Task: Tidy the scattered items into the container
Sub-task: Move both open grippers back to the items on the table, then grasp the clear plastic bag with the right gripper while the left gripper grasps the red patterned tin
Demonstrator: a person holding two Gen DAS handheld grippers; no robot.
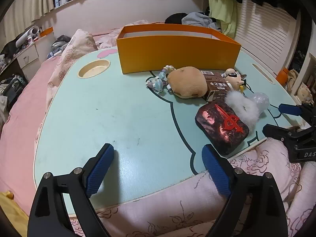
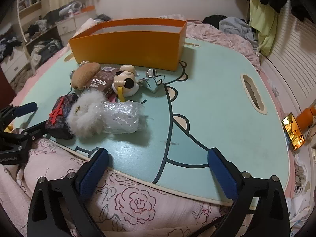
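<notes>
An orange box (image 1: 177, 55) stands open-topped at the back of the mint lap table (image 1: 98, 108). In front of it lie a bead bracelet (image 1: 160, 80), a brown plush (image 1: 186, 82), a brown carton (image 1: 216, 86), a dog figurine (image 1: 235, 77), a white fluffy piece (image 1: 244, 106), a bubble-wrapped bundle (image 2: 122, 118), a dark pouch (image 1: 221, 126) with a red sword, and a shiny silver item (image 2: 154, 81). My left gripper (image 1: 158, 150) hangs open over bare table left of the pouch. My right gripper (image 2: 158, 154) is open at the table's near edge, right of the bundle. Neither holds anything.
The table rests on a bed with a pink rose-print quilt (image 2: 128, 197) bunched along its near edge. It has a round cup recess (image 1: 93, 71) and a handle slot (image 2: 252, 94). A lit phone (image 2: 293, 131) and an orange bottle (image 2: 306, 116) sit off its right side.
</notes>
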